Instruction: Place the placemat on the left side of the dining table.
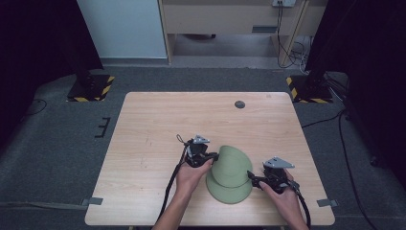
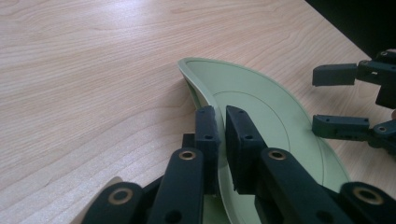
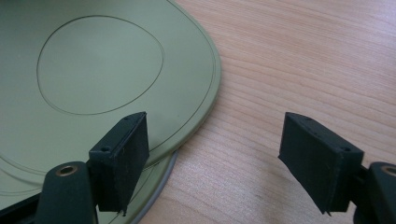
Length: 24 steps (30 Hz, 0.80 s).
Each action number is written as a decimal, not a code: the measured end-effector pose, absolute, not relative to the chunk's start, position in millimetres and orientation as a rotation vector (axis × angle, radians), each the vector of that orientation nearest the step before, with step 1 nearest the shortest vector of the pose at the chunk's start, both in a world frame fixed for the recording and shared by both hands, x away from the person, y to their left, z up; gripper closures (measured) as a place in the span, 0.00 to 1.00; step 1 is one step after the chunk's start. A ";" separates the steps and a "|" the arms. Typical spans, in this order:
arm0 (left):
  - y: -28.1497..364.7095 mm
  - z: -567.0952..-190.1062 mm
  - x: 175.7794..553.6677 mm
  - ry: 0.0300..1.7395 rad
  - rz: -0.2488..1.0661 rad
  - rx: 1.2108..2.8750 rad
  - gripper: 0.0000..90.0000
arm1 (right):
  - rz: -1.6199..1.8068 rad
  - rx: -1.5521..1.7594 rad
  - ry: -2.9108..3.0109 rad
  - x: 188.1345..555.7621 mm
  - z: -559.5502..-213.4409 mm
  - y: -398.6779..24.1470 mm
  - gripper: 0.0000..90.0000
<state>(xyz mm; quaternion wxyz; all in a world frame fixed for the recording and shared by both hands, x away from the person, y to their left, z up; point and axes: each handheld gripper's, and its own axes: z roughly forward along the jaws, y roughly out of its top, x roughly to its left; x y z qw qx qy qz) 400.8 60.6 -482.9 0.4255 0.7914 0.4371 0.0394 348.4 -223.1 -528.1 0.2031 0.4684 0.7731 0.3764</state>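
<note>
High view: left gripper (image 1: 214, 157) clamps the upper green plate (image 1: 232, 165) at 9 o'clock; right gripper (image 1: 252, 178), jaws apart, at 3 o'clock.

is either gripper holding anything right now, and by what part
The left gripper is shut on the rim of the upper green plate, tilting it up off the lower plate. The right gripper is open and holds nothing.

A small dark disc (image 1: 240, 104) lay near the far edge of my desk (image 1: 158, 120), right of centre. Grey tape (image 1: 95, 201) sat beside its near-left corner.
</note>
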 end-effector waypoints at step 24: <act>56.2 -494.2 404.1 1.116 0.037 1.965 0.89 | 1.052 1.312 2.158 348.5 -528.1 -223.3 0.26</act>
